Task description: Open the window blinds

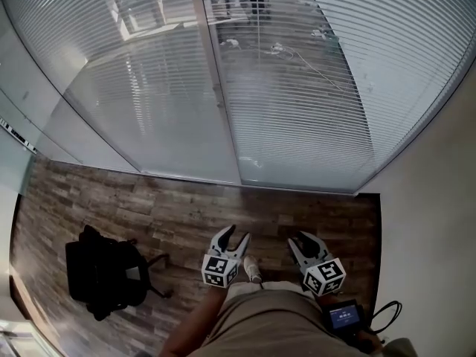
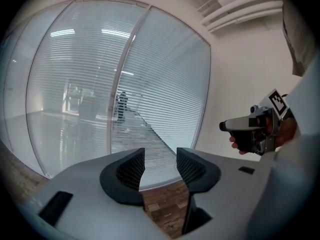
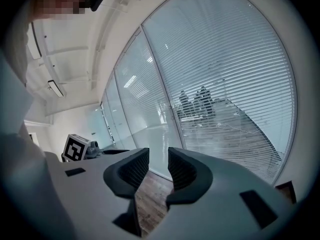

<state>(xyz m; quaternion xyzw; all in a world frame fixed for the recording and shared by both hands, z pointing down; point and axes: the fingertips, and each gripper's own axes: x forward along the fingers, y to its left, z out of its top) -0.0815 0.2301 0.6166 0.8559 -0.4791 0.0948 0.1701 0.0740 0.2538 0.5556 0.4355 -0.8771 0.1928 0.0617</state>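
White slatted window blinds (image 1: 297, 110) straight ahead of both tongs and well apart from them, hanging over the glass down to the floor line, slats lying level from side to side and mostly closed, with dim shapes showing through. Left tongs (image 1: 233, 236) spread wide with nothing between the pads, only floor and slats seen through the gap. Right tongs (image 1: 303, 238) likewise parted and empty, near the left ones. Both held low and close to the body, pointing at the foot of the window. Neither clearly nearer, though the right tongs sit closer to the right-hand pane and the cream wall (image 1: 431, 222) beyond it. Grey metal mullion (image 1: 219, 88) upright ahead of the left tongs, splitting the blinds into two panes. No tilt wand or cord made out for certain, so probably a step forward first, then a search along a blind's edge. Brown wood-plank floor (image 1: 171, 207) between tongs and window, with nothing in the way. Black office chair (image 1: 104, 274) well off to the left of the left tongs, out of the path.
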